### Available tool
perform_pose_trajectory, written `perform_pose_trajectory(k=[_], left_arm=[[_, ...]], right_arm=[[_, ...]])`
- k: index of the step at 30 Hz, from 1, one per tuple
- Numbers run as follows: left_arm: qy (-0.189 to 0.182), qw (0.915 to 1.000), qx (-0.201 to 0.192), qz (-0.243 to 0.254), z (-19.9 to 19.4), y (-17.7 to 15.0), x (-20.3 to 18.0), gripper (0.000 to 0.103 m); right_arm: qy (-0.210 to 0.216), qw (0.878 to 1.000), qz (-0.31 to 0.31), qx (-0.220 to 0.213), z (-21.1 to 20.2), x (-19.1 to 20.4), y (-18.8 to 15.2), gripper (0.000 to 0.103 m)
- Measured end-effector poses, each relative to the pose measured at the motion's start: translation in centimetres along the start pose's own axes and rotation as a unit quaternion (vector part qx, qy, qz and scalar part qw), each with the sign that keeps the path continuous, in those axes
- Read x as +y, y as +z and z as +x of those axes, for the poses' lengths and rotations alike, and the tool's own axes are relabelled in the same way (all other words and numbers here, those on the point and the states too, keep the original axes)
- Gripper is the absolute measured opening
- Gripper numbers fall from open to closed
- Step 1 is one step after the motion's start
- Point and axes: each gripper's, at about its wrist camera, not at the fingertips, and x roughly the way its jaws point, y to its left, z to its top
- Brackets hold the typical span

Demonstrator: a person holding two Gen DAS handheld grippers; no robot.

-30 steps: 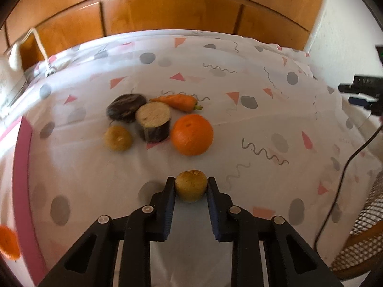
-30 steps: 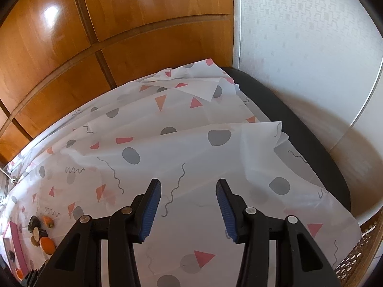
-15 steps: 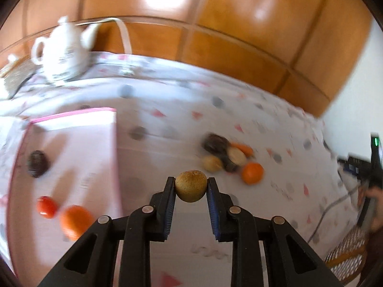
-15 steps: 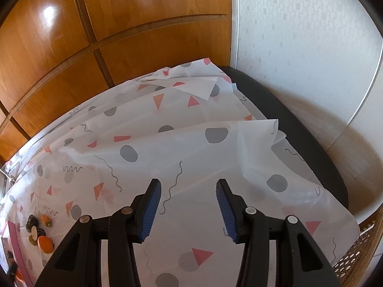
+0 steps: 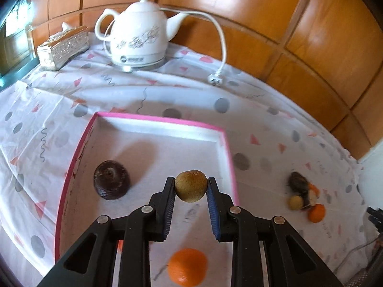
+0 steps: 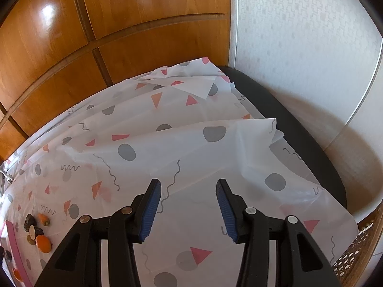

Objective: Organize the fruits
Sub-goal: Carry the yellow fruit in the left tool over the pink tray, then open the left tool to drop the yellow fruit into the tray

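- While both wrist views look down, white plastic tablecloth with grey dots and pink triangles (image 5: 263, 119) covers everything, wood panelling behind.
- Pink-rimmed shallow white tray (image 5: 155, 119), centre-left; holds dark brown round fruit (image 5: 111, 179) at left, smooth orange (image 5: 187, 269) near edge.
- White ceramic electric kettle (image 5: 136, 35), far side, cord trailing right; ornate silver tissue box (image 5: 63, 46) to its left.
- Left gripper (image 5: 191, 189) clenched on small brown kiwi-like fruit (image 5: 191, 189), above tray.
- Right gripper (image 6: 188, 210) released, holding nothing, over bare cloth.
- Leftover produce cluster with second orange (image 5: 316, 212), right of tray.
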Motion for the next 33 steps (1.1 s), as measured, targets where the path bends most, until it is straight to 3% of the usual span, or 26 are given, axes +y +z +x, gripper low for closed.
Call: perform_pose_trajectory(k=[4, 6, 11, 13, 17, 23, 29, 33], left_arm=[[0.013, 0.9999, 0.006, 0.0, 0.6, -0.4, 0.4, 0.028], [0.02, 0.9997, 0.009, 0.003, 0.5, -0.7, 0.4, 0.036], [0.037, 0.9993, 0.001, 0.002, -0.6, -1.3, 0.4, 0.039], [0.044, 0.999, -0.006, -0.001, -1.3, -1.7, 0.4, 0.047], [0.053, 0.9984, -0.01, -0.016, -2.4, -2.7, 0.6, 0.071], [0.068, 0.9973, -0.012, -0.023, -4.1, -4.1, 1.3, 0.077], [0.092, 0.994, -0.047, -0.036, -6.3, -5.5, 2.7, 0.084], [0.136, 0.9844, -0.104, -0.041, -8.3, -6.3, 3.5, 0.102]], right_arm=[[-0.002, 1.0, -0.003, 0.002, 0.1, 0.1, 0.0, 0.049], [-0.002, 1.0, -0.003, 0.004, 0.1, 0.0, 0.0, 0.049], [-0.002, 1.0, -0.002, 0.005, 0.2, 0.0, 0.0, 0.049], [-0.002, 1.0, -0.002, 0.005, 0.2, 0.0, 0.0, 0.049], [0.0, 1.0, 0.002, 0.004, 0.2, -0.1, 0.0, 0.049], [0.001, 1.0, 0.004, 0.004, 0.1, -0.1, 0.0, 0.049], [0.0, 1.0, 0.004, 0.004, 0.1, -0.1, 0.0, 0.049], [-0.001, 1.0, 0.004, 0.004, 0.1, -0.1, 0.0, 0.049]])
